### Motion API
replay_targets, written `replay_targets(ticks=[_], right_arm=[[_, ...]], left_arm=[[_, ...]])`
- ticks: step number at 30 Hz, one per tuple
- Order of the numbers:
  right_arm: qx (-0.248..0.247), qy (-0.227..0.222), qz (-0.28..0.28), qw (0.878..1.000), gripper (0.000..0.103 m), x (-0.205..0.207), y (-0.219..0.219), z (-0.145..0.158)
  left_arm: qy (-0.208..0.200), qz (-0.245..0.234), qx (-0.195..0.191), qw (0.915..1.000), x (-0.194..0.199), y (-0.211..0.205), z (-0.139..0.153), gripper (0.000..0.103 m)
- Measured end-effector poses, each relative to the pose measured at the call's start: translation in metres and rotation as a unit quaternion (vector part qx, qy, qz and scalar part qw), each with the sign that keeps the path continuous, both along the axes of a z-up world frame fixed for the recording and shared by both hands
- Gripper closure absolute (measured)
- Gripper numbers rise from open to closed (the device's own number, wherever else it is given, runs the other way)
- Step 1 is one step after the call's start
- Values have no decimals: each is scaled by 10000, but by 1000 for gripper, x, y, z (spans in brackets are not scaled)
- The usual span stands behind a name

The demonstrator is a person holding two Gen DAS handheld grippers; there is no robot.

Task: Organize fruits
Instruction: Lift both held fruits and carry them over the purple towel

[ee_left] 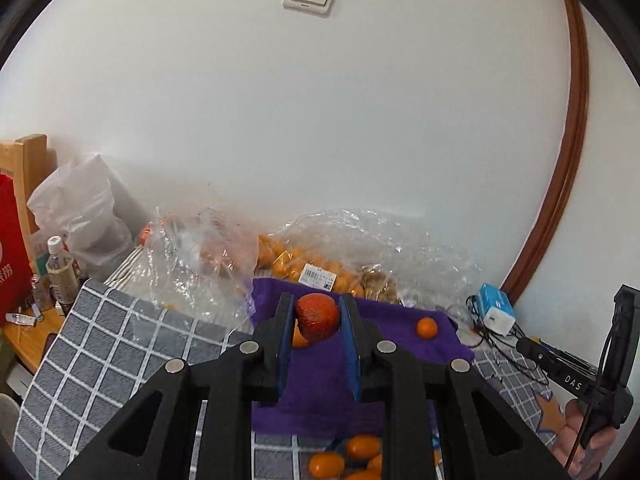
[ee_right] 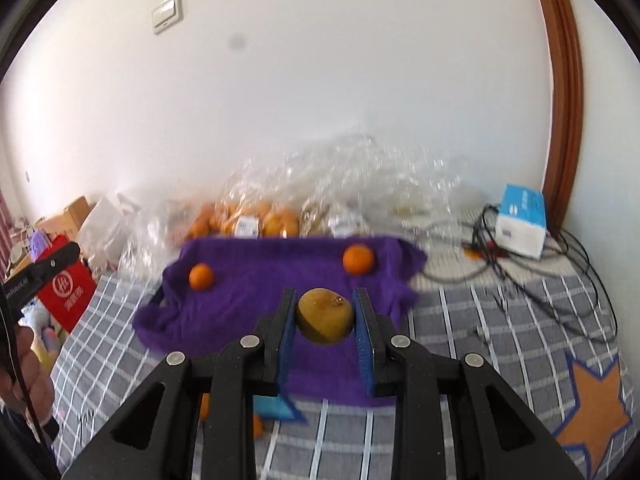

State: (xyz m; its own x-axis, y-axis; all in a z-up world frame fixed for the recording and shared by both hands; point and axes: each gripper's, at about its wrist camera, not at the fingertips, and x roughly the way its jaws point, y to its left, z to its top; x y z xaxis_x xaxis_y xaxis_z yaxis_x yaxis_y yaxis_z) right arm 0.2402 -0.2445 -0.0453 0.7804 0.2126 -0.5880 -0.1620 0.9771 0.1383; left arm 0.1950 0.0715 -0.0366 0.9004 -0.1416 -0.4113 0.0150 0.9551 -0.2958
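Observation:
My left gripper (ee_left: 317, 304) is shut on a dark red, rough-skinned fruit (ee_left: 318, 317), held above the purple cloth (ee_left: 320, 396). My right gripper (ee_right: 325, 300) is shut on a brownish-yellow round fruit (ee_right: 325, 315), also lifted over the purple cloth (ee_right: 248, 304). Small oranges lie on the cloth: one (ee_left: 426, 328) at the right in the left wrist view, two (ee_right: 201, 276) (ee_right: 358, 259) in the right wrist view. Below the left gripper, several oranges (ee_left: 362, 447) sit in a container whose rim is mostly hidden.
Clear plastic bags of oranges (ee_left: 304, 264) lie against the wall behind the cloth. A blue-white box (ee_right: 522, 226) with tangled black cables (ee_right: 560, 280) is at the right. A grey checked blanket (ee_right: 480, 320) covers the surface. A red bag (ee_right: 66, 292) and bottles (ee_left: 60, 268) stand left.

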Motion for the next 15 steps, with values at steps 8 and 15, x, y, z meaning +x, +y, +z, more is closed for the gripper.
replay_targets(ticks=[8, 15], right_arm=[[42, 132, -128, 9998, 75, 60, 5, -20], [-102, 696, -226, 9973, 75, 83, -1, -79]], left_arm=[[263, 58, 3, 9996, 57, -7, -30, 81], [809, -124, -159, 9965, 82, -1, -83, 81]])
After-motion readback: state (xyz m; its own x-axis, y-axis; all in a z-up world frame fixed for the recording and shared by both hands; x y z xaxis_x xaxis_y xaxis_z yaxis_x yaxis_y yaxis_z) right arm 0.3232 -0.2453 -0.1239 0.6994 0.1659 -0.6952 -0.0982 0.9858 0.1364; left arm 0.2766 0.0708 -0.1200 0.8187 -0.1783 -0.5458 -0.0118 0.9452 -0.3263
